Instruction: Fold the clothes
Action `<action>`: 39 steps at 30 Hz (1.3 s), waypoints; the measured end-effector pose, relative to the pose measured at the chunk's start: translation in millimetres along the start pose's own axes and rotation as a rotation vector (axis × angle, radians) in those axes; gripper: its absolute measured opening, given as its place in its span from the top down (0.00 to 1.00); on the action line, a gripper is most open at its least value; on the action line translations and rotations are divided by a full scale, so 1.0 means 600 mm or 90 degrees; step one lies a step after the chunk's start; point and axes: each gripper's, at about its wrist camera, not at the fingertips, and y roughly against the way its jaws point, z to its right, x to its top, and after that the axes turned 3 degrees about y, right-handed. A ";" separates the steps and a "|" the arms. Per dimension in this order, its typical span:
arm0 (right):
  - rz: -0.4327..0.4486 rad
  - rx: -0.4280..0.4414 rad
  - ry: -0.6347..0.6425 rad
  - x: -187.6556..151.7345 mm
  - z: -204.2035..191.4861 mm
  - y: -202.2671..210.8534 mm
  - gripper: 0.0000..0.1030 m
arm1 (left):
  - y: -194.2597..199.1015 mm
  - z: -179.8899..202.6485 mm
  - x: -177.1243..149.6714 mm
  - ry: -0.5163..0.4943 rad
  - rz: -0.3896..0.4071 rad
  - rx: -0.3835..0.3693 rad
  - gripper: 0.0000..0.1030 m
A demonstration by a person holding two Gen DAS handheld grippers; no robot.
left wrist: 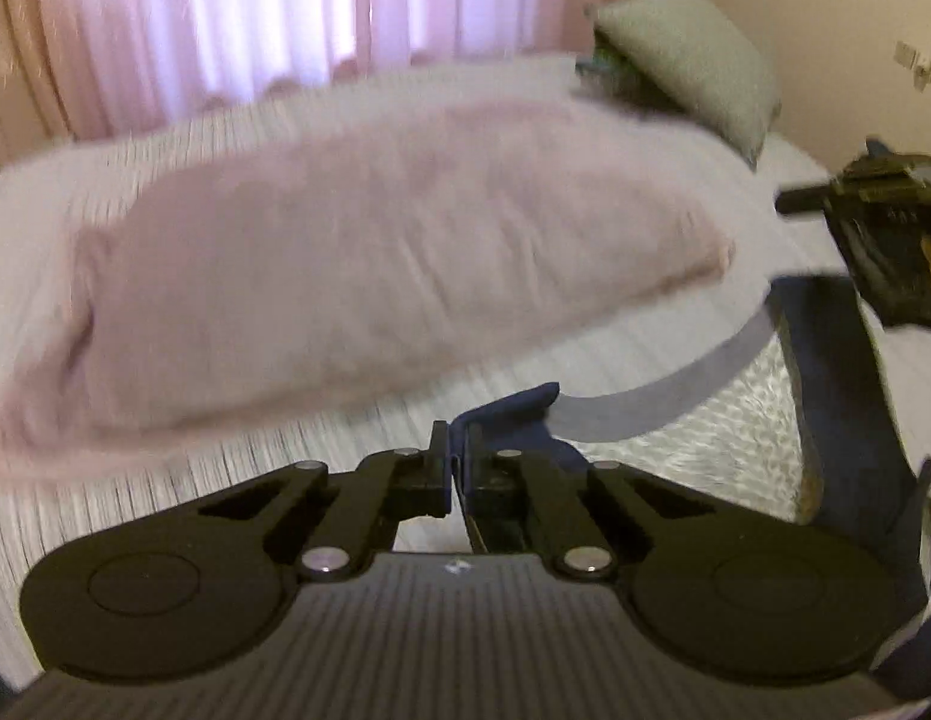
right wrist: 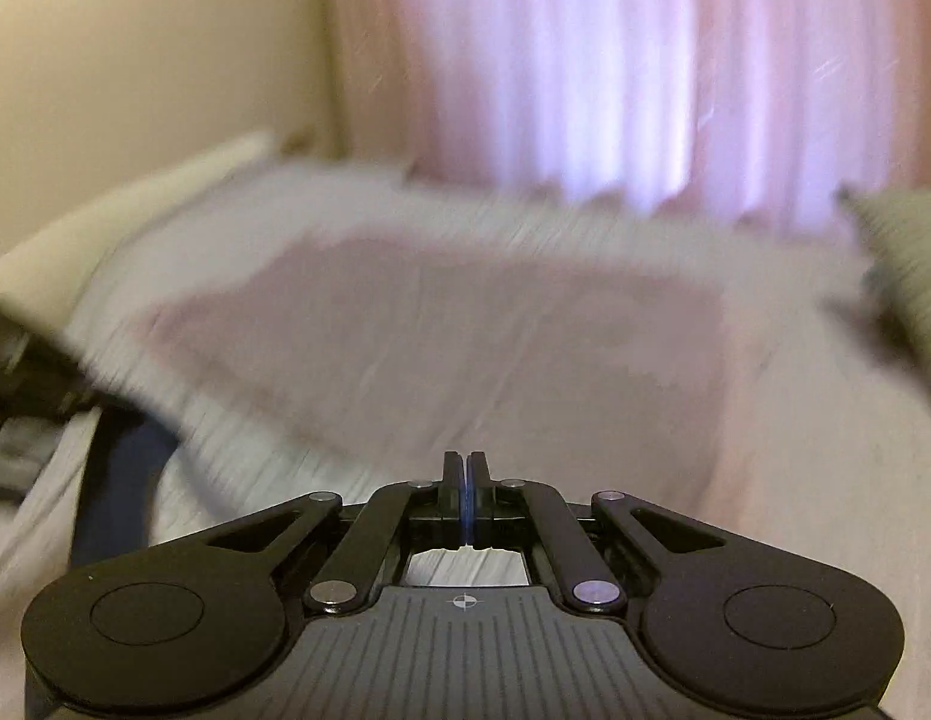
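A blue cloth (left wrist: 825, 372) hangs over the bed (left wrist: 165, 480), pinched at one edge in the left claw (left wrist: 456, 456). The right claw (right wrist: 466, 480) is clenched too, with something thin and blue between its fingers. A pink towel (left wrist: 345, 276) lies behind.

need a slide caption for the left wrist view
Left claw shut on a navy garment, lifted over a bed beside a folded pink garment.
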 end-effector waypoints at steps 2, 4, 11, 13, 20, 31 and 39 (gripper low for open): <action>0.034 -0.031 -0.001 0.037 0.022 -0.020 1.00 | -0.017 0.004 0.029 -0.020 0.013 0.010 0.97; 0.029 -0.022 -0.016 0.042 0.029 -0.039 1.00 | -0.034 0.008 0.057 -0.040 0.026 0.019 0.97; -0.070 0.041 -0.060 -0.090 0.003 -0.026 0.10 | -0.108 0.002 -0.028 0.048 -0.066 0.069 0.73; -0.142 0.080 -0.072 -0.159 -0.012 -0.013 0.10 | -0.091 0.018 -0.074 0.059 -0.092 0.013 0.72; -0.288 0.104 -0.190 -0.312 -0.045 0.097 0.21 | -0.012 0.168 -0.186 -0.020 -0.178 -0.195 0.58; -0.357 0.150 0.046 -0.352 -0.250 0.140 0.34 | 0.092 0.197 -0.280 -0.031 -0.191 -0.191 0.57; -0.341 0.076 0.068 -0.339 -0.318 0.282 1.00 | 0.191 0.144 -0.301 -0.040 -0.138 -0.164 0.57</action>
